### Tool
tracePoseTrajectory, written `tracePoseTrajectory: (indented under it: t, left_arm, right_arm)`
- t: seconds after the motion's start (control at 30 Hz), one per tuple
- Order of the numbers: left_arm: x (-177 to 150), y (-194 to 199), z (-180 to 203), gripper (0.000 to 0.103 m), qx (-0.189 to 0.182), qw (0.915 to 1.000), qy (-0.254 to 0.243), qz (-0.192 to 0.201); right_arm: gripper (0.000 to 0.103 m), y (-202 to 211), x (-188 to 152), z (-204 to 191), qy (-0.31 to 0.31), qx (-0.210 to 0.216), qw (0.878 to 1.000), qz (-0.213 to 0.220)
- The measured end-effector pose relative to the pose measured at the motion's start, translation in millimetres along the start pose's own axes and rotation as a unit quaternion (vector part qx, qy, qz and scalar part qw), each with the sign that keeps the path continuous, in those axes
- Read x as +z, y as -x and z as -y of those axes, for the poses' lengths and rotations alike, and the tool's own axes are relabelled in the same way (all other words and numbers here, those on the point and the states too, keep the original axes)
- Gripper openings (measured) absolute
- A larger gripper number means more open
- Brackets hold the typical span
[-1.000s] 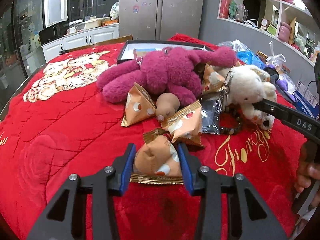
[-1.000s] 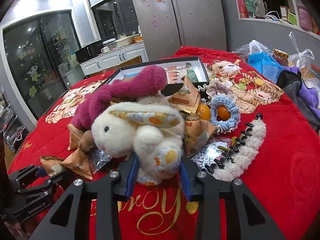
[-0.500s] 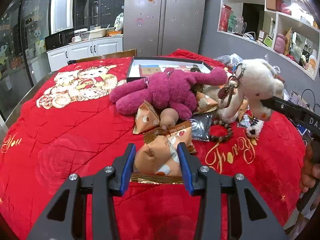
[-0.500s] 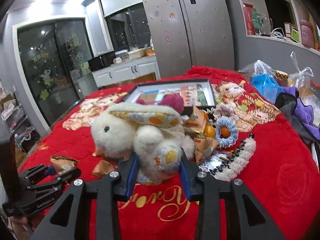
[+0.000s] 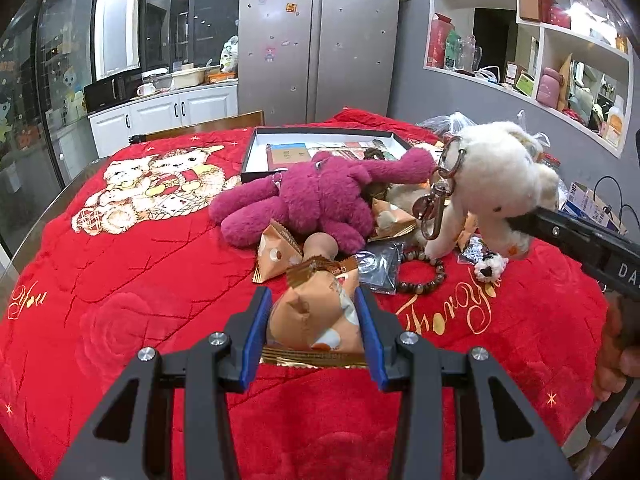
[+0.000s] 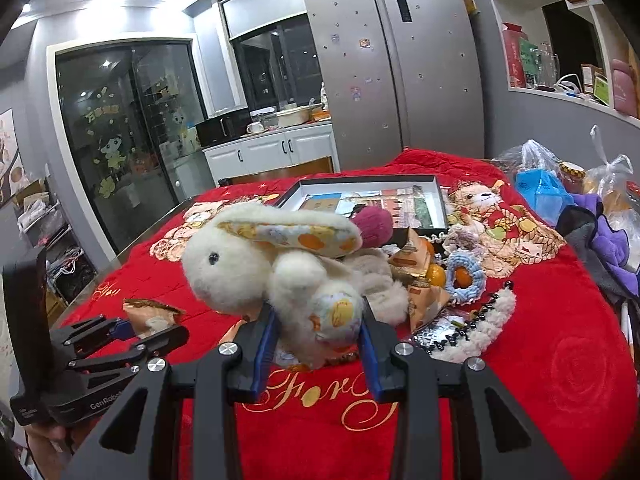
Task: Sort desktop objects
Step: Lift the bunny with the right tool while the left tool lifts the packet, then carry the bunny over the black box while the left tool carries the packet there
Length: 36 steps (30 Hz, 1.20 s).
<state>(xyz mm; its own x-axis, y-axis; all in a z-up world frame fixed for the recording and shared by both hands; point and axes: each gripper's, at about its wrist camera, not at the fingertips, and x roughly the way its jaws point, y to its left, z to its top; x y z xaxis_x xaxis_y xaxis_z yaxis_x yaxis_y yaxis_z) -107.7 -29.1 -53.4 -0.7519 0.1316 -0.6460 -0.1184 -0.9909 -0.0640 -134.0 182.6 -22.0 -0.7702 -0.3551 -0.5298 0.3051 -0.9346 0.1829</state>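
Left gripper (image 5: 314, 334) fingers pinch a snack packet (image 5: 316, 318); right gripper (image 6: 316, 342) fingers clamp a white plush rabbit (image 6: 276, 272).

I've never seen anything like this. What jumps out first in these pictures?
A fluffy white rabbit toy is held up off the red blanket, pinched between the jaws of the right gripper. The left gripper grips an orange snack packet the same way. Behind it, a big magenta plush sprawls in the middle of the blanket amid more packets, in front of a shallow black tray.
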Motion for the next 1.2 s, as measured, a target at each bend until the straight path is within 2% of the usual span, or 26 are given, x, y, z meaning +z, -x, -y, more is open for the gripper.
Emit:
tracePoseTrajectory:
  t: [0.2, 0.5, 0.57, 0.6, 0.73, 0.97, 1.07, 1.2]
  left_arm:
    - [16, -3, -1, 0.043, -0.006, 1.0, -0.001, -0.001]
    - [57, -9, 5, 0.043, -0.006, 0.9996, -0.022, 0.014]
    - [65, -18, 5, 0.043, 0.004, 0.9996, -0.024, 0.011]
    - [70, -25, 3, 0.043, 0.007, 0.9997, -0.022, 0.005]
    - [87, -42, -5, 0.043, 0.0, 0.9999, -0.014, -0.001]
    - [129, -64, -10, 0.043, -0.001, 0.9998, -0.022, 0.002]
    - [146, -77, -11, 0.043, -0.014, 0.9996, -0.022, -0.006]
    - [172, -102, -12, 0.043, -0.012, 0.9995, -0.025, -0.015]
  right_arm:
    - [0.037, -1, 4, -2, -0.002, 0.003, 1.0, 0.001]
    - [0.037, -9, 25, -10, 0.003, -0.001, 1.0, 0.009]
    - [0.037, -11, 31, -13, 0.005, -0.009, 1.0, 0.013]
    - [0.037, -13, 35, -14, 0.005, -0.027, 0.999, 0.018]
    - [0.037, -25, 48, -14, 0.007, -0.061, 0.998, 0.02]
    - [0.037, -49, 76, -16, 0.012, -0.069, 0.997, 0.016]
    - [0.037, -59, 90, -16, 0.011, -0.079, 0.997, 0.025]
    - [0.037, -76, 109, -11, 0.01, -0.081, 0.996, 0.025]
